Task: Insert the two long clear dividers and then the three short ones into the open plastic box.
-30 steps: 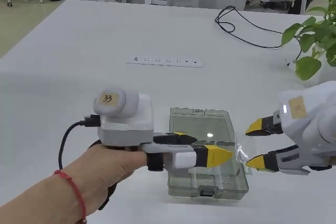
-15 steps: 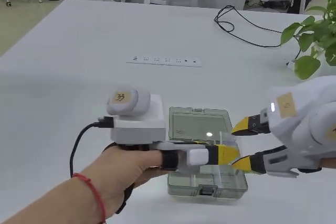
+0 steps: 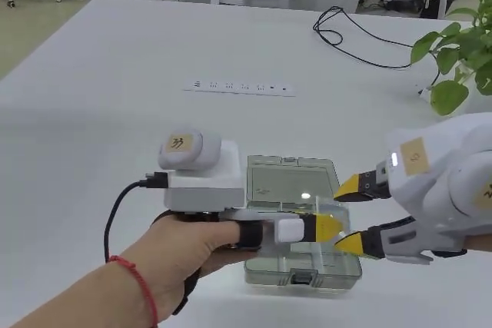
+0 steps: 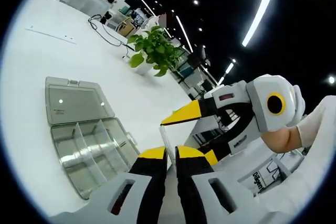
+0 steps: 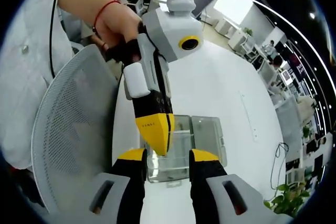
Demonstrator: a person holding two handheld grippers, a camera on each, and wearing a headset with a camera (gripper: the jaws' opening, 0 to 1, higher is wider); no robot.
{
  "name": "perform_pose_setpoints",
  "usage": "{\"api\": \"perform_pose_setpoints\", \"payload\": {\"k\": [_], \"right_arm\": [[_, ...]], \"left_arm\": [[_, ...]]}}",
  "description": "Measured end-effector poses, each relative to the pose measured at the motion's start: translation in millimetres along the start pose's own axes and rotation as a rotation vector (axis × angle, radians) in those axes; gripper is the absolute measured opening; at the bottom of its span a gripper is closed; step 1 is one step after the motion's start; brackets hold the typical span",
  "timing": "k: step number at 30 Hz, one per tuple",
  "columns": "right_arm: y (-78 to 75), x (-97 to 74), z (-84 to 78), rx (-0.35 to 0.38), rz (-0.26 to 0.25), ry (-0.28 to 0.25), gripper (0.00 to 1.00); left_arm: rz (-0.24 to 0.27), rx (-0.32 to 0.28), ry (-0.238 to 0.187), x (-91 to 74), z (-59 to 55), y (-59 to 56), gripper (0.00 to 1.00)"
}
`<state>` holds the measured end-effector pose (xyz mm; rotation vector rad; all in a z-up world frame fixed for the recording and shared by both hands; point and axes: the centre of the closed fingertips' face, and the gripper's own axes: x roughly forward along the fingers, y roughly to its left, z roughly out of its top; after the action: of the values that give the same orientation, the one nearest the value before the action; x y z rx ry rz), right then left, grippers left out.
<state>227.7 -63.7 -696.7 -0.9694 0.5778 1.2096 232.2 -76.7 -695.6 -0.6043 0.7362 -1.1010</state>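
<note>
Pinching divider (image 4: 167,139) over box (image 3: 269,273) — L gripper (image 4: 171,153)

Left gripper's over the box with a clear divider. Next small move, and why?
Probably ease the left gripper down to seat the divider in the box. Its jaws pinch the clear strip above the open box, and the open right gripper sits beside it.

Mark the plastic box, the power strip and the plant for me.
plastic box (image 3: 292,180): head view, on its open lid.
power strip (image 3: 240,87): head view, on the strip's middle.
plant (image 3: 450,99): head view, on a large lower leaf.
</note>
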Motion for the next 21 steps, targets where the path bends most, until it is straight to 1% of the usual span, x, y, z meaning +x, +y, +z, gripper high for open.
{"api": "perform_pose_setpoints", "payload": {"k": [6,10,16,17,18,20,21], "right_arm": [[0.6,0.2,0.4,-0.007,0.002,0.001,0.33],[1.1,0.4,0.8,-0.018,0.001,0.000,0.33],[0.6,1.6,0.8,-0.031,-0.007,0.001,0.33],[0.4,1.5,1.0,-0.031,-0.008,0.000,0.34],[-0.6,1.0,1.7,-0.030,-0.010,-0.002,0.34],[-2.0,-1.6,3.8,-0.018,-0.006,-0.017,0.33],[-3.4,-3.5,4.1,-0.013,-0.003,-0.024,0.34]], "left_arm": [[0.000,-0.004,-0.001,-0.2,-0.5,0.2,0.01],[0.000,-0.021,-0.007,-0.4,-1.1,0.6,0.00],[0.011,-0.030,-0.015,-0.6,-0.9,2.5,0.00],[0.016,-0.029,-0.017,-0.7,-0.5,3.4,0.00],[0.025,-0.006,-0.011,-1.5,-1.2,5.6,0.00],[0.019,-0.011,-0.013,-1.6,0.0,1.8,0.00],[0.012,-0.001,-0.009,-1.6,0.1,-0.1,0.00]]}}
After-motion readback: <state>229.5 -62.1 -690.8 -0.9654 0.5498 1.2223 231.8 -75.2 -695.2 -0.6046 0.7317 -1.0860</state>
